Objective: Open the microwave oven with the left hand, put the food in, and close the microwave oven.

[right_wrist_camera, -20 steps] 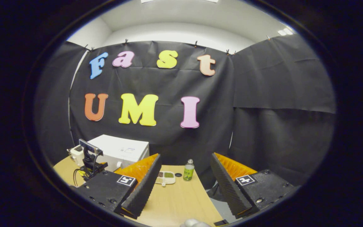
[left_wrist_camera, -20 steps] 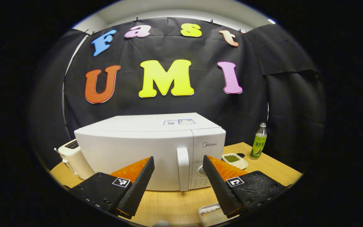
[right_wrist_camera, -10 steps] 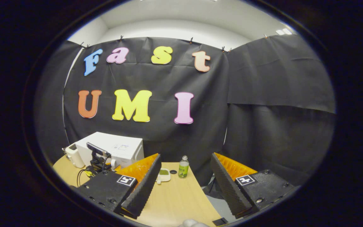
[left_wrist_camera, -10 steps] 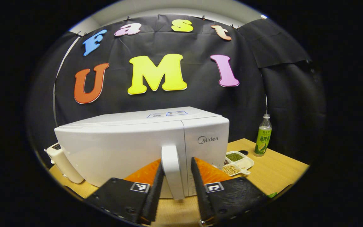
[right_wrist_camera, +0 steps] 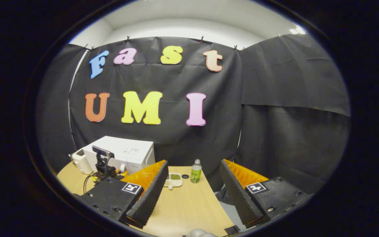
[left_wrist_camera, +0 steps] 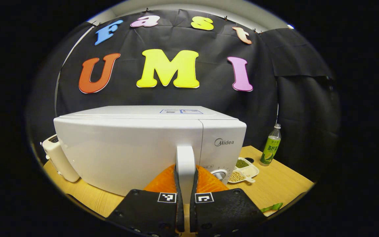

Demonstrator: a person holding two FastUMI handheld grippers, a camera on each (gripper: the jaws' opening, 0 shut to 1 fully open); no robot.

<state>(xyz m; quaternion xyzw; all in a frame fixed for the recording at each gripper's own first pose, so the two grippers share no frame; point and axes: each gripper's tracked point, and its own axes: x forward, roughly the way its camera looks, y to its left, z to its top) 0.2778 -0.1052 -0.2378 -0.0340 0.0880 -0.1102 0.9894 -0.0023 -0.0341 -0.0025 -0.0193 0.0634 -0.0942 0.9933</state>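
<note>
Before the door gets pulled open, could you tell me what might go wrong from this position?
1. The left gripper is shut on the door handle near its lower end, so a pull may slip off or twist.
2. The microwave stands loose on the table; a hard pull might drag it forward.
3. The toaster stands close at the microwave's left side, so a shifting oven could nudge it.
</note>
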